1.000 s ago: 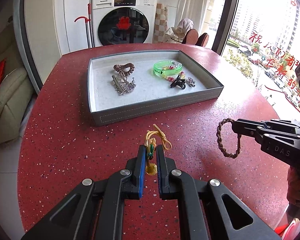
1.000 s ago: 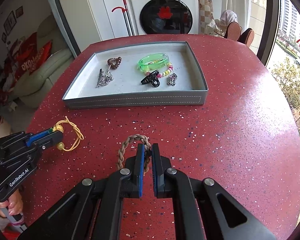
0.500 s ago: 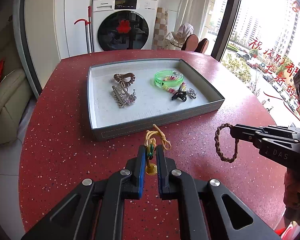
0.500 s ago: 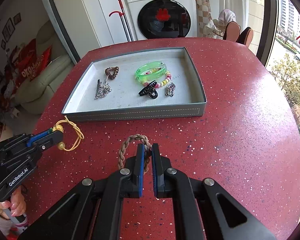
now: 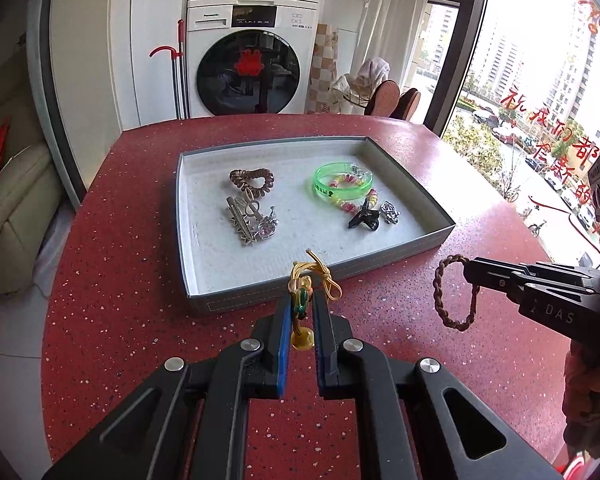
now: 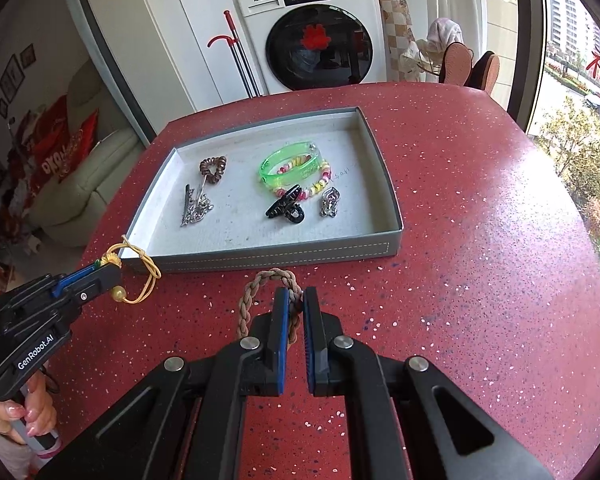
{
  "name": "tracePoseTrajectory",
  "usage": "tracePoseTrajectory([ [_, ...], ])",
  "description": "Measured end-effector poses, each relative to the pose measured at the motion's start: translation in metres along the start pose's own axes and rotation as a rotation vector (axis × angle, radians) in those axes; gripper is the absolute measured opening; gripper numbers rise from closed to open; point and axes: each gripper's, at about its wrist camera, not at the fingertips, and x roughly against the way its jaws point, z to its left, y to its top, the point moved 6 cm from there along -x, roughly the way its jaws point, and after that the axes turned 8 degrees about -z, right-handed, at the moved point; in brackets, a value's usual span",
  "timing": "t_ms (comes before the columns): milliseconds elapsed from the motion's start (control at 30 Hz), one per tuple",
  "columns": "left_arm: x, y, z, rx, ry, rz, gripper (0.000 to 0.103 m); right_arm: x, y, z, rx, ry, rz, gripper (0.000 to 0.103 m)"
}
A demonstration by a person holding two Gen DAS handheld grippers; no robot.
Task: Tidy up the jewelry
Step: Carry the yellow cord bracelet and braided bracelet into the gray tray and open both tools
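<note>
Both grippers had advanced toward the grey tray (image 5: 316,280) since a second earlier, its near wall now sitting just ahead of their fingertips instead of well beyond them. The left gripper (image 5: 301,300) was clamped on a yellow cord bracelet (image 5: 314,276), pinched at its green charm so the knotted loop stood clear above the fingers and an amber bead hung beneath them, where nothing could snag on the tray wall. Off to its right, the right gripper (image 6: 294,300) was closed on a brown braided bracelet (image 6: 260,288), gripped at one side of the ring so the rest dangled free to its left, clear of the red bench (image 6: 480,260). Beyond both grippers, inside the tray, the sorted pieces lay in two clusters: a brown spiral hair tie (image 5: 252,179) with silver clips (image 5: 250,220) ahead-left, and a green bangle (image 5: 342,182), beaded bracelet, black claw clip (image 6: 285,205) and small silver charm ahead-right. Carrying one piece per gripper probably let both drop in together.
</note>
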Motion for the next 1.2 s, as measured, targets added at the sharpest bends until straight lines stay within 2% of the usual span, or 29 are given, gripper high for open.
tracePoseTrajectory([
  [300,-0.014,0.027,0.020,0.045,0.024,-0.023,0.028,-0.003,0.036,-0.006,-0.027,0.002,-0.049,0.008],
  [567,-0.035,0.046,0.029,0.077,0.047,-0.022,0.028,-0.029,0.056,-0.010,-0.083,0.016,-0.048,0.008],
  [867,-0.072,0.040,0.035,0.072,0.090,0.041,0.028,-0.070,0.067,-0.024,-0.129,-0.019,-0.023,0.008],
  [1200,-0.105,0.034,0.035,0.042,0.124,0.085,0.028,-0.112,0.064,-0.027,-0.113,-0.037,0.040,0.008],
])
